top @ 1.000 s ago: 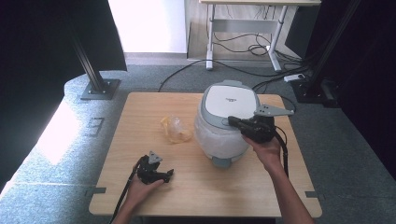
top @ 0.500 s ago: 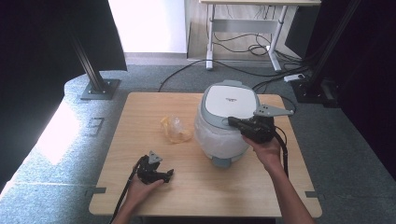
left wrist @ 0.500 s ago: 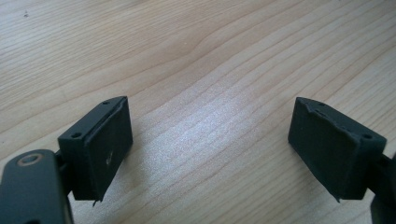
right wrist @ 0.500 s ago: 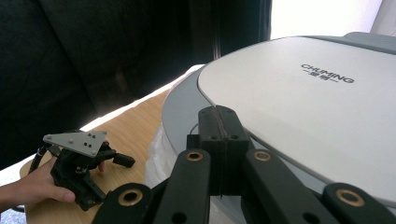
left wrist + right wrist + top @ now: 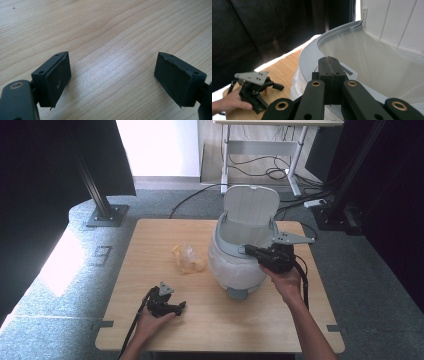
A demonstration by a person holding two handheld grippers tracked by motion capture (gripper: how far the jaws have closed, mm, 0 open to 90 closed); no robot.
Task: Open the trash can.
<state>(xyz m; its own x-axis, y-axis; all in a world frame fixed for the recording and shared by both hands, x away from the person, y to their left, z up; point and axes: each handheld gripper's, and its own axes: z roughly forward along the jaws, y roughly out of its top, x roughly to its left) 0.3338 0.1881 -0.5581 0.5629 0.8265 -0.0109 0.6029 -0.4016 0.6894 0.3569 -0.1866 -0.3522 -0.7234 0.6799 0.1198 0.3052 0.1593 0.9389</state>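
Observation:
A white bin (image 5: pixel 239 268) with a grey rim stands on the wooden table (image 5: pixel 210 330), right of centre. Its lid (image 5: pixel 250 208) stands open and upright at the back. A white liner (image 5: pixel 372 57) lines the inside and drapes over the outside. My right gripper (image 5: pixel 248 251) is shut, its tips resting at the rim's right front edge; in the right gripper view the jaws (image 5: pixel 329 60) are pressed together with nothing seen between them. My left gripper (image 5: pixel 179 308) lies on the table at the front left, open over bare wood (image 5: pixel 112 72).
A crumpled yellowish plastic wrapper (image 5: pixel 188 259) lies on the table left of the bin. Black stands and cables (image 5: pixel 260 167) sit on the floor beyond the table. The left hand and its gripper (image 5: pixel 253 91) appear far off in the right gripper view.
The bin's lid was shut and now stands open. My right gripper has dipped slightly toward the rim. The left gripper has not moved.

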